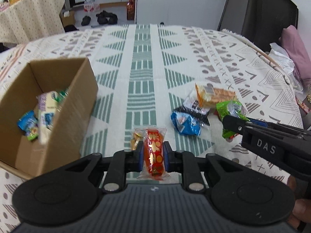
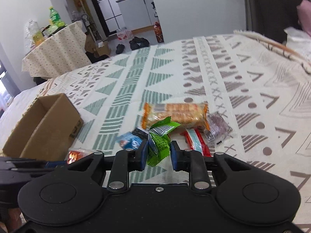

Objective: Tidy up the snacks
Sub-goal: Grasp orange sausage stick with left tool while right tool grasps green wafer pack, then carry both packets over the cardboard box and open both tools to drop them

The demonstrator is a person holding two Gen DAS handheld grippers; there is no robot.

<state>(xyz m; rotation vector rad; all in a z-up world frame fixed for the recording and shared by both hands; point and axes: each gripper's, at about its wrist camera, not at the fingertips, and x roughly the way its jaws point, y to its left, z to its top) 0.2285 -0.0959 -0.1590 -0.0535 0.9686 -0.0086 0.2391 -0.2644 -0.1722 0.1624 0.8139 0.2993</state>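
Note:
My left gripper [image 1: 153,152] is shut on a red snack packet with gold print [image 1: 154,155], held just above the patterned cloth. An open cardboard box [image 1: 58,120] with several snacks inside stands to its left. My right gripper [image 2: 158,152] is shut on a crumpled green snack packet [image 2: 160,141]; in the left wrist view it reaches in from the right with that green packet [image 1: 229,109]. On the cloth lie an orange cracker pack [image 2: 176,114], a blue packet [image 2: 129,140], a red and white packet [image 2: 196,142] and a clear dark-filled packet [image 2: 218,128].
A patterned cloth [image 1: 143,62] covers the surface. A small golden snack [image 1: 135,138] lies beside the red packet. A second table with a dotted cloth [image 2: 56,50] holds bottles at the far left. Dark shoes [image 1: 107,17] lie on the floor beyond. A pink cushion [image 1: 295,46] sits at right.

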